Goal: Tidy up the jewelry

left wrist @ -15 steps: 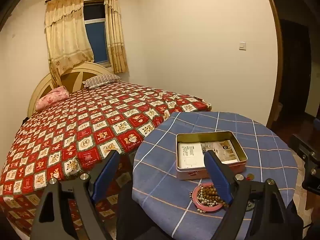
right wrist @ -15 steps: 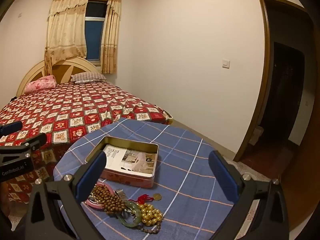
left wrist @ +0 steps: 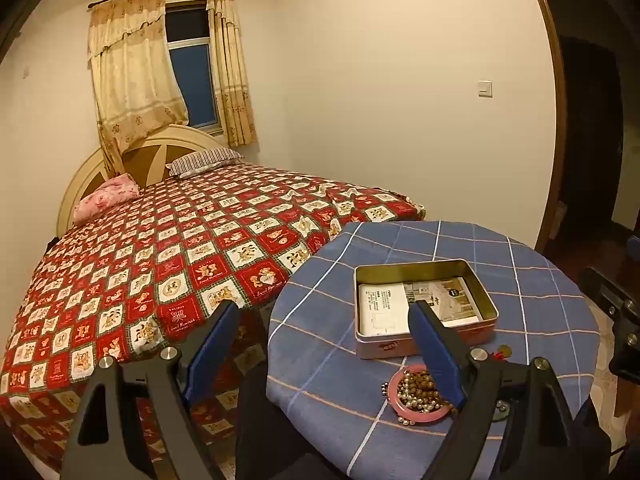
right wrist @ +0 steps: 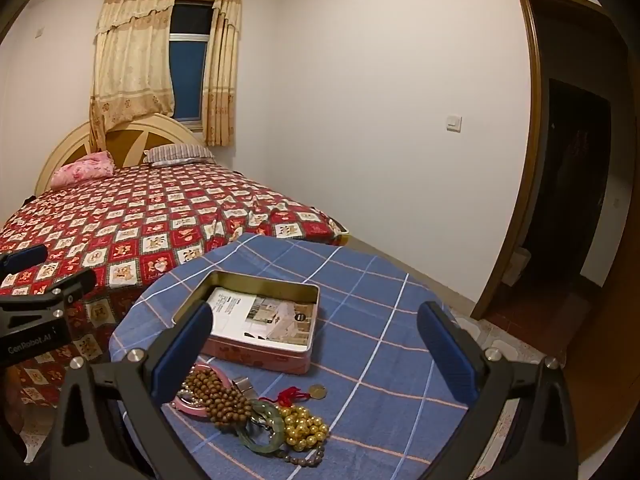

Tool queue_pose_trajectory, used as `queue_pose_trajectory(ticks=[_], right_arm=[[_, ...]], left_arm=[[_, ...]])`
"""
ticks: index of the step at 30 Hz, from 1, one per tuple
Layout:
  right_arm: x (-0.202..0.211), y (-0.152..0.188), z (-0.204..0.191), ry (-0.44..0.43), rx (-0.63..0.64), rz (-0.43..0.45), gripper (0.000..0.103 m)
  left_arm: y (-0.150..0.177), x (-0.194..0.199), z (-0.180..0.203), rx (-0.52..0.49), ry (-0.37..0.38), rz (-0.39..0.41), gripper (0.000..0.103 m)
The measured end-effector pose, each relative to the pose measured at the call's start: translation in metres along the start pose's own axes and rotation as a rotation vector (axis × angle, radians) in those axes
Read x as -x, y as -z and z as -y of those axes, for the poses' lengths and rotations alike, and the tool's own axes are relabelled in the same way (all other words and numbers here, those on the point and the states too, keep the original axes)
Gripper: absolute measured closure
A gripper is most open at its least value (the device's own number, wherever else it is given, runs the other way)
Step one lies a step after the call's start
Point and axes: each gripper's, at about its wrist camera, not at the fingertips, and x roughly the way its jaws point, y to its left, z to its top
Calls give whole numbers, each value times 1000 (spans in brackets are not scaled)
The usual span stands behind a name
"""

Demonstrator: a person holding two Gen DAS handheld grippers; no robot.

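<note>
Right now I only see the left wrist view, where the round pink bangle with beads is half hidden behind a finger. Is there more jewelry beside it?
Observer: Yes. A green jade bangle lies just right of the brown wooden bead string.
Operator: Anything past that?
Observer: A gold bead bracelet touches the jade bangle's right side.
Operator: Is the right gripper holding anything?
Observer: No. The right gripper is open and empty above the blue checked tablecloth.
</note>
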Motion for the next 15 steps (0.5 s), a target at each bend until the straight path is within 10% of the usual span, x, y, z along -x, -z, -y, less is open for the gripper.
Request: queue_pose_trajectory(ticks=[15], right_arm=[[-2, 2, 1, -3, -3, -6, 0]], left_arm=[[1, -1, -3, -2, -2, 3, 17]])
